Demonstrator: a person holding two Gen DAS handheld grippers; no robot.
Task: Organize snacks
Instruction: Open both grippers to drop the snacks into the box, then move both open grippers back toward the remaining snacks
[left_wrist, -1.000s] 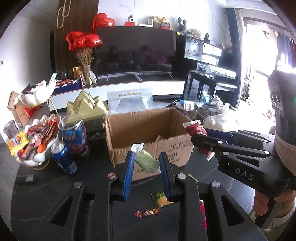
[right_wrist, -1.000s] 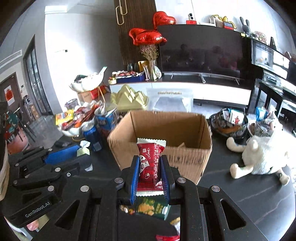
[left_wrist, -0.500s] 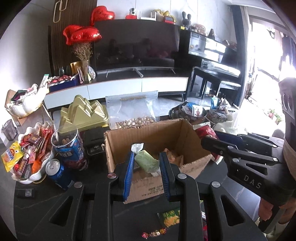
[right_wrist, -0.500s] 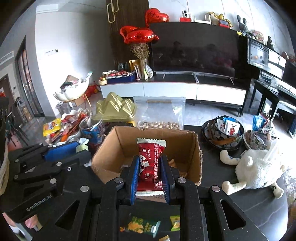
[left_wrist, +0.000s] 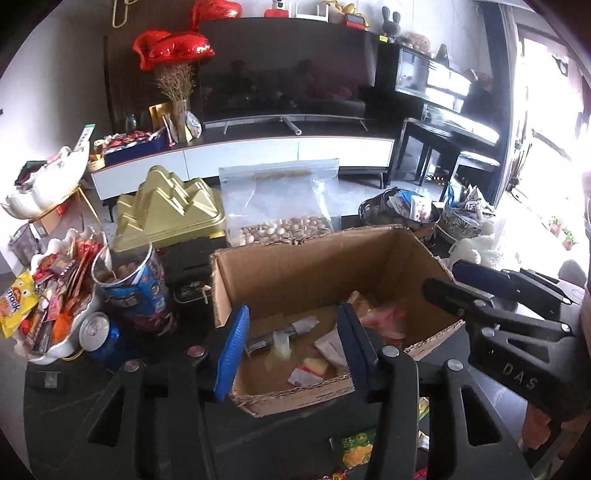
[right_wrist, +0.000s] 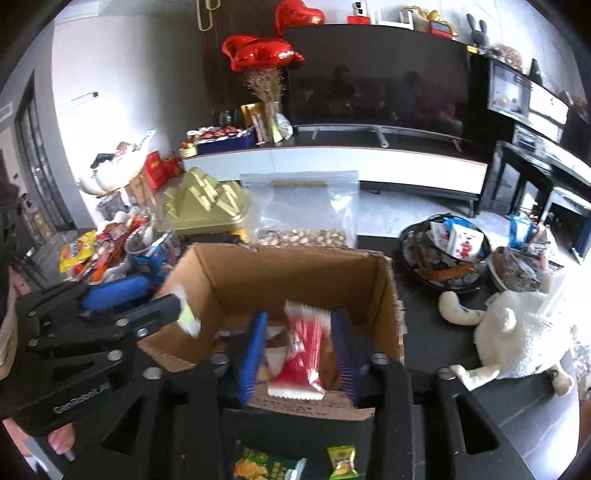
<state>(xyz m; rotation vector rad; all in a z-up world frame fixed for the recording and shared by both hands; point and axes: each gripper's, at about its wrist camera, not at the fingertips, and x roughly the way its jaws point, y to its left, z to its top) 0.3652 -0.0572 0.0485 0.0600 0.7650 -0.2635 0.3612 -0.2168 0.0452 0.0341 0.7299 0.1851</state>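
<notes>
While both grippers are held over the open brown cardboard box on the dark table, their jaws are opening. The left gripper is seen with blue pads parted and nothing pressed between them; a pale green wrapped snack lies below on the box floor among other small packets. Between the parted pads of the right gripper a red-and-white snack packet is caught, blurred and tilted, over the near part of the box; whether the pads touch it cannot be told. Behind the box a clear zip bag of nuts is stood, with a gold ridged lid to its left. Left of the box a blue printed canister and a blue drink can are placed. Right of the box a white plush toy is laid. In front of the box two green snack packets remain on the table.
</notes>
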